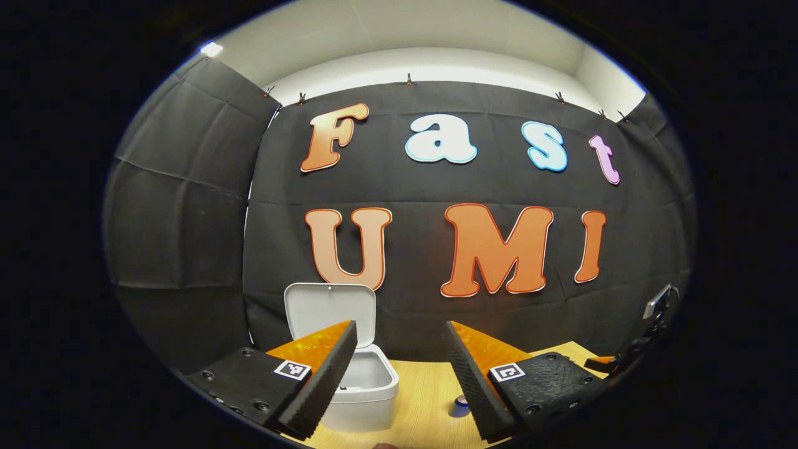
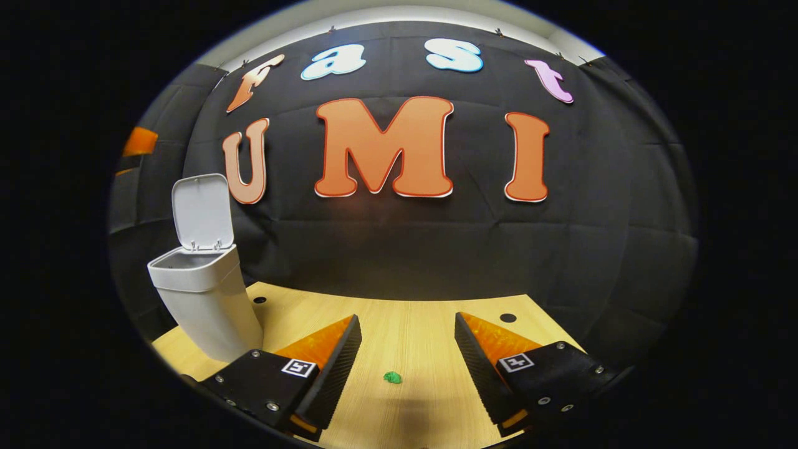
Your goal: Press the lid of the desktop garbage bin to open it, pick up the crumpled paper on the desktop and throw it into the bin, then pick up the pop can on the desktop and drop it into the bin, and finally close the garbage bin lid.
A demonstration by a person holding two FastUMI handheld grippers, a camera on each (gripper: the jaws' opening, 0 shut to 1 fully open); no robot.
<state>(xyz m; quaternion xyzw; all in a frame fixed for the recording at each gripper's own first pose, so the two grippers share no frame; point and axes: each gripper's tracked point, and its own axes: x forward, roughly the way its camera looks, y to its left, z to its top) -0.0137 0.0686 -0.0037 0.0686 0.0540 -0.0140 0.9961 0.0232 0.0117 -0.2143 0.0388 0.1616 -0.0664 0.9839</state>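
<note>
While the white desktop garbage bin (image 2: 202, 299) stands with its lid (image 2: 201, 212) swung upright at the left of the right gripper view, the wooden desktop (image 2: 411, 324) stretches across the lower middle of that frame under the black cloth wall. In the left gripper view the same bin (image 1: 368, 386) sits at lower centre-left, its open mouth facing the camera and its raised lid (image 1: 330, 308) leaning back against the cloth.

The left gripper (image 1: 402, 374) is held level and high, looking over the bin's rim, its two fingers spread wide with nothing between them; its left finger overlaps the bin's front in the picture. At the far right edge of that view, part of the other gripper (image 1: 654, 324) juts in.

The right gripper (image 2: 408, 368) is tilted slightly down toward the table at the bottom of its own view, jaws likewise parted and empty.

A blue pop can (image 1: 460, 406), seen end-on, lies on the wood just left of the left gripper's right finger. The smallest item, a green crumpled paper (image 2: 392, 377), rests on the desktop between the right gripper's fingers, touching neither.
</note>
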